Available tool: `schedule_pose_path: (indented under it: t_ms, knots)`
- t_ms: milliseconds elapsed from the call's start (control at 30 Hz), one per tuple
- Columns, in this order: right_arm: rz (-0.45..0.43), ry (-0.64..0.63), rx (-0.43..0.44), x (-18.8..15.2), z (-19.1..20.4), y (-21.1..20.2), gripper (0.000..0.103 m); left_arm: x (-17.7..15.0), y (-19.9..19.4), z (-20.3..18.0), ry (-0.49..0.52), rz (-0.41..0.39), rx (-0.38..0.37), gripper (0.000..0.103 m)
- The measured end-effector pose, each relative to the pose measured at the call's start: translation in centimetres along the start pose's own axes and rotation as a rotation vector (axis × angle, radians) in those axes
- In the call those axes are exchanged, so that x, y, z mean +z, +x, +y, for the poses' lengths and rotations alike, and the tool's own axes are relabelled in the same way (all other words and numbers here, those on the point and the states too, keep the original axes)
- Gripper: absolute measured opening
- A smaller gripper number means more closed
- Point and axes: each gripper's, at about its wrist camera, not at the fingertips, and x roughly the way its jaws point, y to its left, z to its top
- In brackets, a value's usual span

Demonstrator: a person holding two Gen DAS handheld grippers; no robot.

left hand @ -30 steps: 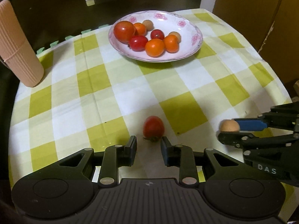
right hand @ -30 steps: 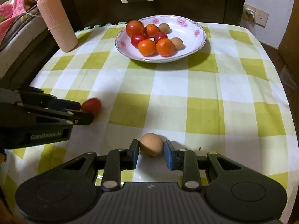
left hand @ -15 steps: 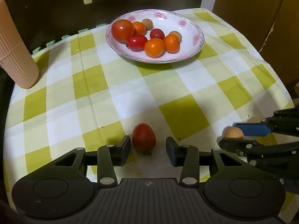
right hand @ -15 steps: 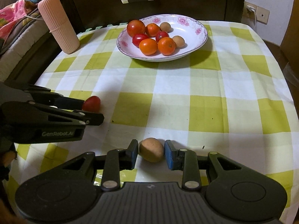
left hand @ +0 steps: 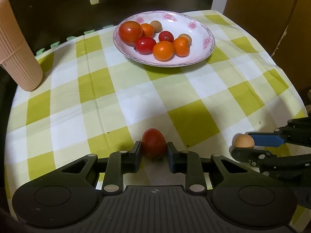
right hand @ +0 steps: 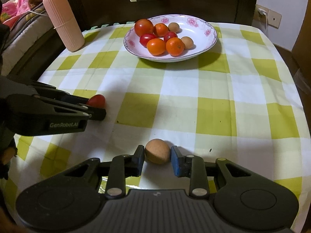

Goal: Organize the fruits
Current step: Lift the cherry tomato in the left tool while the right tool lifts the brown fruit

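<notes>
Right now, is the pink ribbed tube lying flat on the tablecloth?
No, the pink ribbed tube stands on its end at the tablecloth's far left corner.

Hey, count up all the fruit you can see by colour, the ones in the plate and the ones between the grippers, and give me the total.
Red: 4, three in the plate and the red tomato between the left gripper fingers.
Orange: 3, all in the plate.
Brown: 3, two in the plate and the brown fruit at the right gripper.
Total: 10
</notes>
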Motion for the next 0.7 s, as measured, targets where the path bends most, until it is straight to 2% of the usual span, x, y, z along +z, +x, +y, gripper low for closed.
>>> schedule_pose_path:
  t_ms: [467,700]
  knots:
    - [-0.017,0.022,0.003,0.7,-0.3,-0.2,0.028,0.1,-0.7,-0.9,0.02,-0.01,-0.043,0.034]
    - [-0.027,0.028,-0.002,1.5,-0.1,0.1,0.028,0.1,-0.3,-0.8,0.021,0.006,-0.036,0.035]
